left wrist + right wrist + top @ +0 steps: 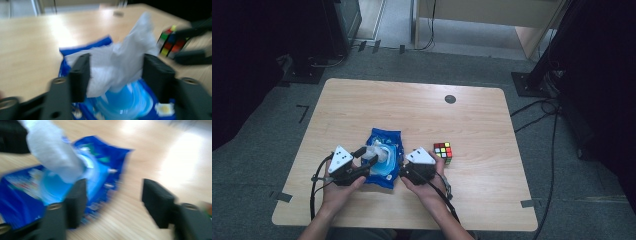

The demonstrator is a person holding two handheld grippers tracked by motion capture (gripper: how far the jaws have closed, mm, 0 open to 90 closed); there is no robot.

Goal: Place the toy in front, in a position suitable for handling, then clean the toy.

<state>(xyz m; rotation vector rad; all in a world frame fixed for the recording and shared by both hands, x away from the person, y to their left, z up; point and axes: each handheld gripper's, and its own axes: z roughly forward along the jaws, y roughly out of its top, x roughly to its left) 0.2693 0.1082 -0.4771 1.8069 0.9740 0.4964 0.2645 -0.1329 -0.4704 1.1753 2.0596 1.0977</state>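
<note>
A blue wipes pack point(387, 142) lies flat on the wooden table point(412, 110), near its front. A white wipe point(120, 62) sticks up out of the pack's round opening. My left gripper point(117, 75) is open, one jaw on each side of the wipe, at the pack's left side point(364, 157). My right gripper point(113, 202) is open at the pack's right edge point(404, 165), its left jaw over the pack point(20, 200) and its right jaw over bare wood. The wipe point(52, 157) rises toward the left gripper. Both gripper views are blurred.
A colourful puzzle cube point(443, 151) stands just right of the right gripper, also seen in the left gripper view point(171, 42). A small dark round disc point(450, 99) sits near the table's far edge. Cables point(537, 107) run over the floor at the right.
</note>
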